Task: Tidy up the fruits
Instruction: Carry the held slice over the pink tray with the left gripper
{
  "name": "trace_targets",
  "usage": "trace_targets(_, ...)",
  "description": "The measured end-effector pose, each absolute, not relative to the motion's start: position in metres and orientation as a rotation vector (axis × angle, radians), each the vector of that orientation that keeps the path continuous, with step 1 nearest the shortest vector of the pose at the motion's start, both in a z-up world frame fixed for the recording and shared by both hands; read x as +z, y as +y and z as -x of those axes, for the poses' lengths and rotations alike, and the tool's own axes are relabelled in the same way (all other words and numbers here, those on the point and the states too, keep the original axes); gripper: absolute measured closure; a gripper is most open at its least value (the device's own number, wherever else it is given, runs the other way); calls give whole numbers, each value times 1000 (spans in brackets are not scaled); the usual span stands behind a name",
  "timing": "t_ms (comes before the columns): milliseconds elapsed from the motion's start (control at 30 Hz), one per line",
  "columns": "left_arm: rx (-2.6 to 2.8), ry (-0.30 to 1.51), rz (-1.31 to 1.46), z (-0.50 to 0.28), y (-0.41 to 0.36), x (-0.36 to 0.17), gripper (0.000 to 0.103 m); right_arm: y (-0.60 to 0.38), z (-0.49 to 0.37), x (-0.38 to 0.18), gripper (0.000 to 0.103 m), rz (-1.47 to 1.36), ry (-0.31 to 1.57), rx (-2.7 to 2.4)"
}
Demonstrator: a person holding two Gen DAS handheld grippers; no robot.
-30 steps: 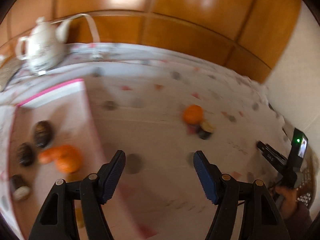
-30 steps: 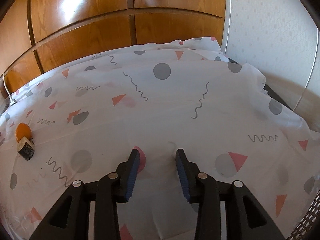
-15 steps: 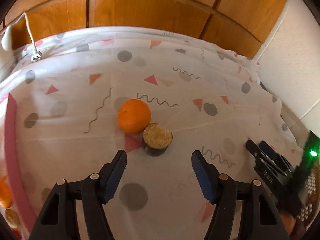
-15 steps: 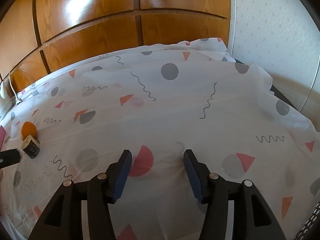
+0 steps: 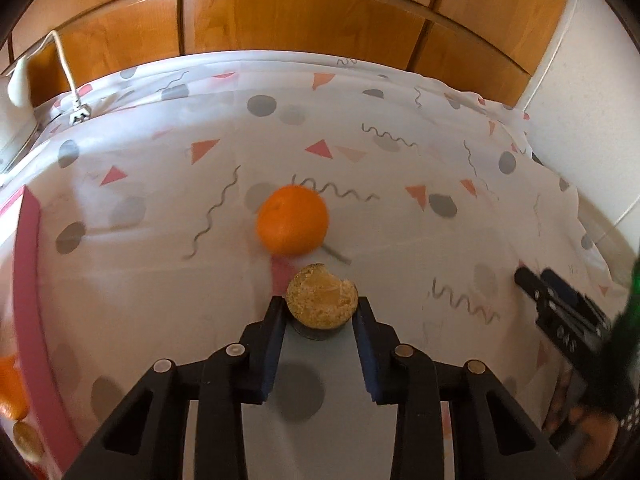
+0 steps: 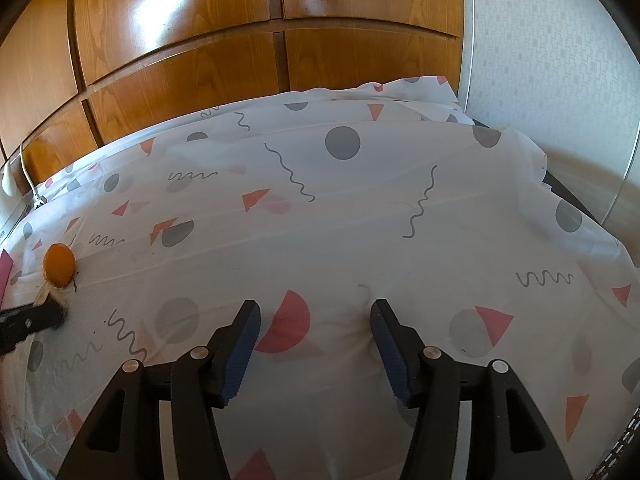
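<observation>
A round dark-skinned fruit half with a tan cut top point(image 5: 322, 300) sits on the patterned cloth point(image 5: 400, 208). My left gripper point(image 5: 320, 306) has closed on it, one pad on each side. An orange point(image 5: 293, 225) lies just beyond it, apart from the fingers. In the right wrist view the orange point(image 6: 59, 264) and the fruit half point(image 6: 50, 292) show at the far left, with the left gripper's tip point(image 6: 32, 320) on the half. My right gripper point(image 6: 314, 312) is open and empty, low over the cloth.
A pink-rimmed tray point(image 5: 28, 280) lies at the left with orange fruit point(image 5: 10, 388) in it. A white cable and plug point(image 5: 78, 114) lie at the back left. Wooden panels point(image 5: 300, 20) stand behind the table. My right gripper point(image 5: 560, 304) shows at the right.
My left gripper swung right from the tray, moved up to the fruit half and closed around it. My right gripper opened wider and stayed in place.
</observation>
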State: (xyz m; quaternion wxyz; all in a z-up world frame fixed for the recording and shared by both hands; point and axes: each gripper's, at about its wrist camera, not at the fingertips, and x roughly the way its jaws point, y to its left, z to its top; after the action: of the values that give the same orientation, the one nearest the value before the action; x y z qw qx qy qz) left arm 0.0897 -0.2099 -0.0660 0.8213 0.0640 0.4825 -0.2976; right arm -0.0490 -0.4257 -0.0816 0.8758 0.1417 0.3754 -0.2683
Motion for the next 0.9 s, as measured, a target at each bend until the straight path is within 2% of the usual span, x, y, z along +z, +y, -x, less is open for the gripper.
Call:
trace_targets(300,-607,1041,-83,-73,-166,-60,69,-425,48,-82,44,-292,786,-562)
trace_targets(900,-592,959,58,-51,-108,-20,69,-423,47,-82,44,-274,793,-570)
